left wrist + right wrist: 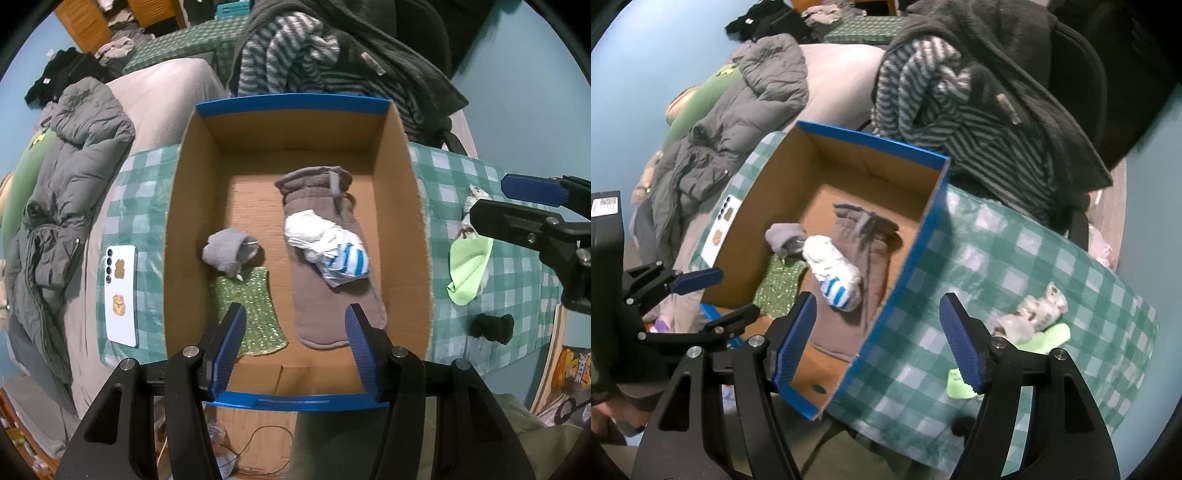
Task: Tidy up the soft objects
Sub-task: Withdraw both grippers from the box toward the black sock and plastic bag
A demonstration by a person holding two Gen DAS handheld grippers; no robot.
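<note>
Since four soft things already lie on its floor, the cardboard box [295, 147] with the blue rim looks like the collecting place for the task. A long brown mitt-like cloth [332, 302] lies flat along the right half, with a bundled white and blue-striped sock [327, 251] resting on top of it. Toward the left wall sits a small grey rolled sock [229, 251], touching the upper edge of a flat green sparkly cloth [251, 314].

Both tools hang empty. The left gripper [295, 350] points straight down over the near part of the box, its blue jaws apart with nothing between them. The right gripper [879, 339] tilts down over the box's right wall, jaws likewise apart and bare; I judge both to be free for the next pick.

Three pieces remain outside, on the right: a lime green cloth [469, 269], a crumpled pale patterned piece [1034, 310] touching it, and a small black bundle [493, 326] nearer the front edge. These are probably next.

All of it rests on a green checked tablecloth [1015, 258]. A white phone [121, 295] lies left of the box. Beyond are a grey puffer jacket [74, 166], a striped garment [288, 51] draped with dark clothing, and blue walls.
</note>
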